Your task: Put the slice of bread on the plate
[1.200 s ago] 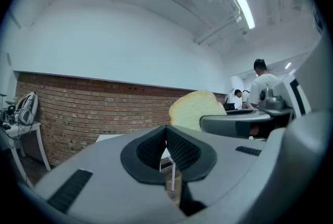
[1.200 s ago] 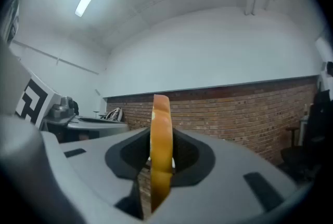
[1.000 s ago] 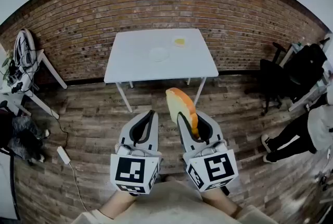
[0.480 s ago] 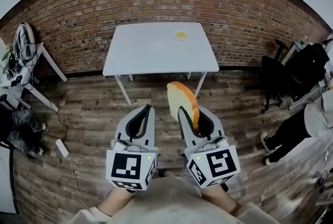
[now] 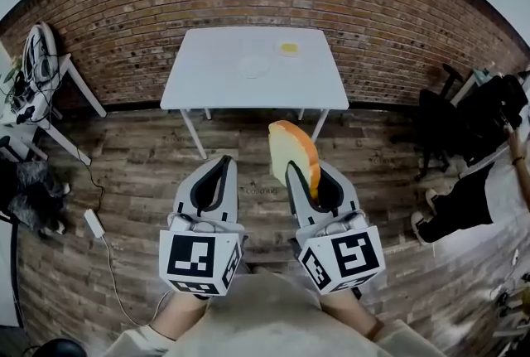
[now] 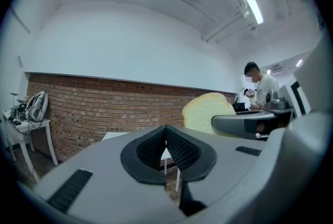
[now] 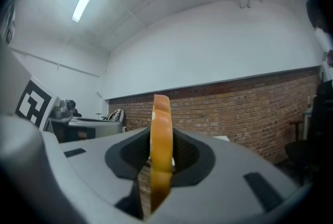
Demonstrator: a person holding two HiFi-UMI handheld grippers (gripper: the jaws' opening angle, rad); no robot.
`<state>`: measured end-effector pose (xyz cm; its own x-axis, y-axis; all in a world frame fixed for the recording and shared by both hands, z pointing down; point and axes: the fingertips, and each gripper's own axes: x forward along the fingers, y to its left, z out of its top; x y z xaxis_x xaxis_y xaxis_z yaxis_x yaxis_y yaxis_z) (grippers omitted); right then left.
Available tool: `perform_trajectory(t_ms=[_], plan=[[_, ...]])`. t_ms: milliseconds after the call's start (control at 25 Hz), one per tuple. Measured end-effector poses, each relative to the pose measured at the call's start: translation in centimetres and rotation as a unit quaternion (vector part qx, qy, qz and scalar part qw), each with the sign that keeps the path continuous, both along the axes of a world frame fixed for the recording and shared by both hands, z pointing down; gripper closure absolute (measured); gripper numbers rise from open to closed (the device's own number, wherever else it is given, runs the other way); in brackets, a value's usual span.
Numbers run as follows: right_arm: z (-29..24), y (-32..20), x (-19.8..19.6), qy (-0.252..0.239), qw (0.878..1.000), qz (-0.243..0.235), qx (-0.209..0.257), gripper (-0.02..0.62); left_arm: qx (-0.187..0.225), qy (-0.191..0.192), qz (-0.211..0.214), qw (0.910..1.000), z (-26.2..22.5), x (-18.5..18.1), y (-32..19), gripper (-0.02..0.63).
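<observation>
A slice of bread (image 5: 292, 155) with an orange crust stands upright on edge in my right gripper (image 5: 305, 175), which is shut on its lower part. In the right gripper view the bread (image 7: 161, 150) shows edge-on between the pads. My left gripper (image 5: 222, 163) is beside it on the left, shut with nothing in it; its pads (image 6: 177, 147) meet. Both are held over the wooden floor, short of the white table (image 5: 207, 90). On the table's far half lie a white plate (image 5: 252, 65) and a small yellow thing (image 5: 288, 49).
A brick wall (image 5: 124, 16) runs behind the table. A side table with cables and a headset (image 5: 37, 74) stands at the left. A black chair (image 5: 439, 119) and a seated person (image 5: 472, 198) are at the right. A power adapter with its cord (image 5: 91, 223) lies on the floor.
Both grippers sit slightly lower in the head view and the table looks a little nearer. The bread stays upright in the right gripper. The person at the right has shifted.
</observation>
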<state>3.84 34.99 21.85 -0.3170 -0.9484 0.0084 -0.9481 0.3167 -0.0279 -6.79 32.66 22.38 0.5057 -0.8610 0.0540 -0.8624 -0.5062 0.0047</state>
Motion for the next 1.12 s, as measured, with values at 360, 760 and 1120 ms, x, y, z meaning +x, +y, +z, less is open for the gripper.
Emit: perform_trajectory(t_ms=[360,760,1120], plan=[[0.1,-2.3,1.1,-0.001,1.000,0.001,0.001,0.494,0.004,-0.004,0.003,1.0000,-0.1,1.2,-2.4,0.595],[1.0,-8.5,1.8,0.009,1.000,0.021,0.005,0.495,0.011,-0.006,0.023,0.9997,0.6,2.2,-9.2,0.595],[2.3,-20.7,0.6,0.016,0.999,0.034,-0.007,0.495,0.006,-0.005,0.037,0.9993,1.7,1.5,-22.0,0.595]])
